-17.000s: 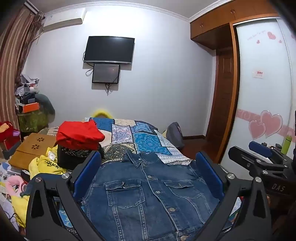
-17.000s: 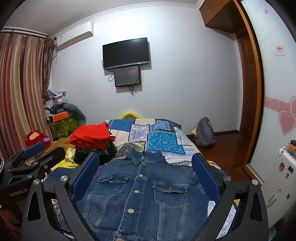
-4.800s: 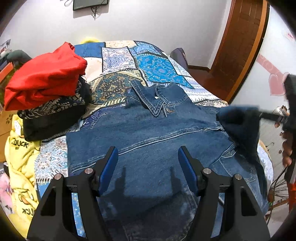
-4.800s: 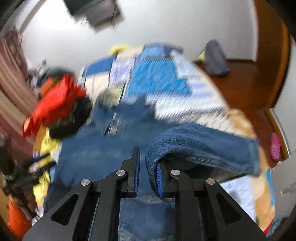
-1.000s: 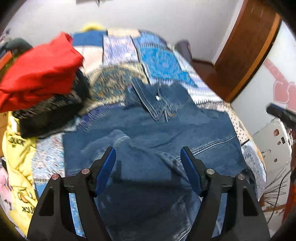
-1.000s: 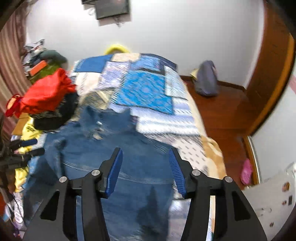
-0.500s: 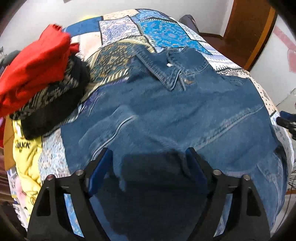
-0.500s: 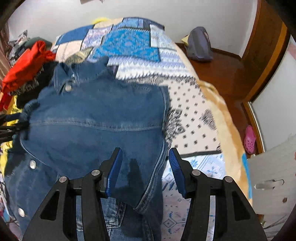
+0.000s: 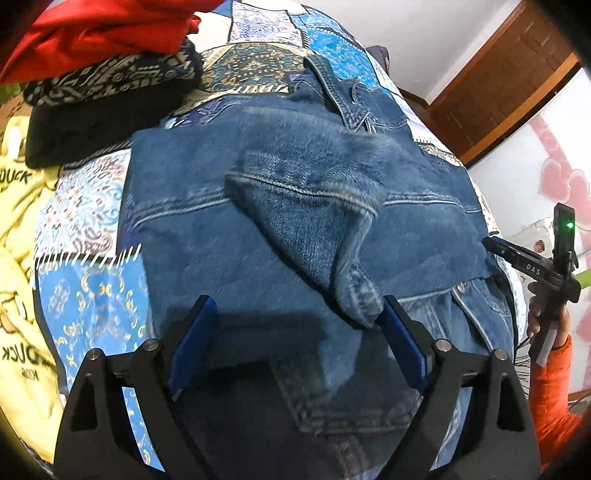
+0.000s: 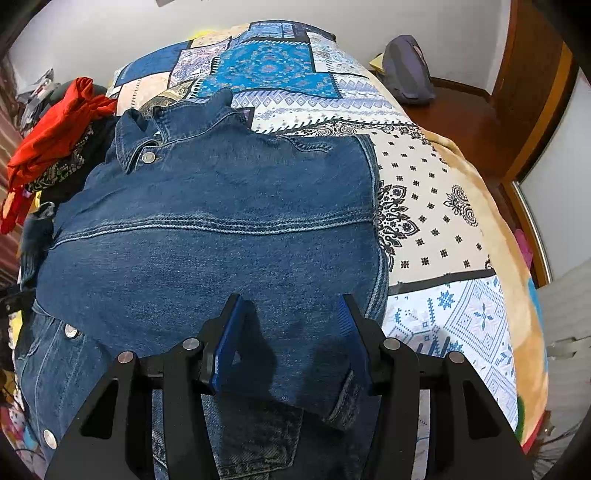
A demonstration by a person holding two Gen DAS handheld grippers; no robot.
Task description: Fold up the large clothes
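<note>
1. The denim jacket (image 10: 221, 236) lies back-up across the near half of the bed (image 10: 436, 221), collar toward 12 o'clock, and both sleeves are folded in over the back.
2. The left gripper (image 9: 295, 339) hangs over the jacket's lower part; its jaws are opening wide, and the folded sleeve (image 9: 317, 236) ends with its cuff just beside the 3 o'clock finger, no pad pressing on it.
3. The right gripper (image 10: 291, 343) points down at the jacket's hem near its 3 o'clock edge, jaws parted about halfway, denim beneath them but nothing pinched.
4. In the left wrist view, a hand (image 9: 543, 310) in an orange sleeve (image 9: 550, 384) holds the other gripper at 3 o'clock.
5. A red garment (image 9: 96, 29) tops a dark clothes pile (image 9: 96, 103) at 10 o'clock, beside the jacket's shoulder.
</note>
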